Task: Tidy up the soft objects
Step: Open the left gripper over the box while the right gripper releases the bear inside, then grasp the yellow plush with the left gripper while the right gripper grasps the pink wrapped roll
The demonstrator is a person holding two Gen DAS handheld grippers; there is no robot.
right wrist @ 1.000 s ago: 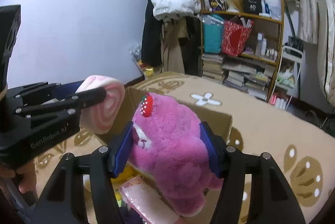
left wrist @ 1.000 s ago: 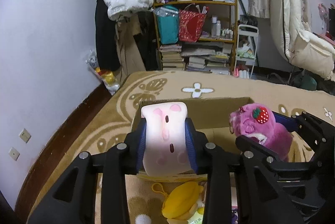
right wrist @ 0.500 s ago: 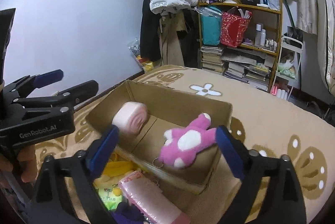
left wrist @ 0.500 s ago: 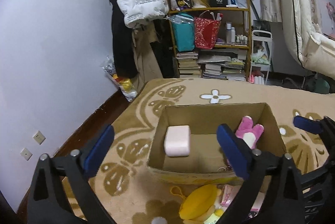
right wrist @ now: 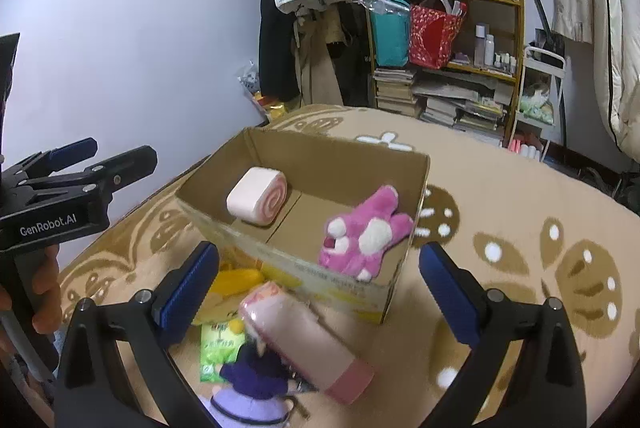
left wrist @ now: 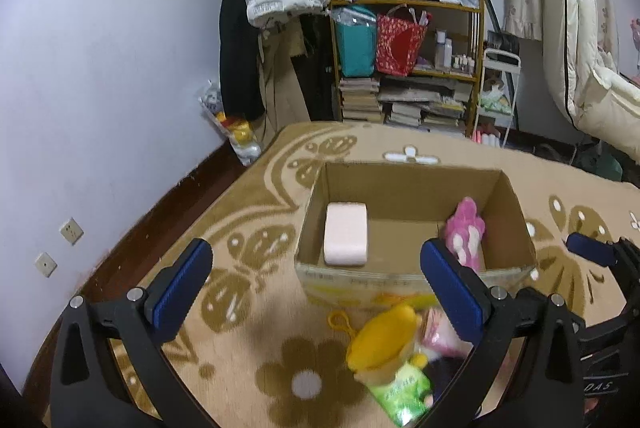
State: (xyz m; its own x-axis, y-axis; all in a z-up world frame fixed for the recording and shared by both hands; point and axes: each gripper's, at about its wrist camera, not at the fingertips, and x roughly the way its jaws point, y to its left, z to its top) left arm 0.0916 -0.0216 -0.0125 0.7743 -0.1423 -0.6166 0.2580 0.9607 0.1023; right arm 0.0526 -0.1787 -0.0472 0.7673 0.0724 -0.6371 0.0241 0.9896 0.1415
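An open cardboard box [left wrist: 412, 184] [right wrist: 420, 188] stands on the carpet. Inside lie a pink roll-cake plush [left wrist: 346, 234] [right wrist: 258, 202] on the left and a magenta plush bear [left wrist: 466, 230] [right wrist: 364, 232] on the right. My left gripper [left wrist: 316, 288] is open and empty, in front of the box. My right gripper [right wrist: 320, 292] is open and empty, over loose toys. On the carpet before the box lie a yellow plush [left wrist: 380, 336] [right wrist: 232, 284], a green packet [left wrist: 402, 386] [right wrist: 220, 346], a pink cylinder plush [right wrist: 304, 340] and a purple doll [right wrist: 252, 384].
A beige patterned carpet [left wrist: 280, 368] covers the floor. A wooden shelf [left wrist: 408, 68] with bags and books stands at the back, coats hang beside it, and a white wall [left wrist: 100, 88] runs on the left. The left gripper also shows in the right wrist view [right wrist: 80, 172].
Both grippers opened and let go: the roll-cake plush and the magenta bear dropped into the box. Both grippers then pulled back and up from the box.
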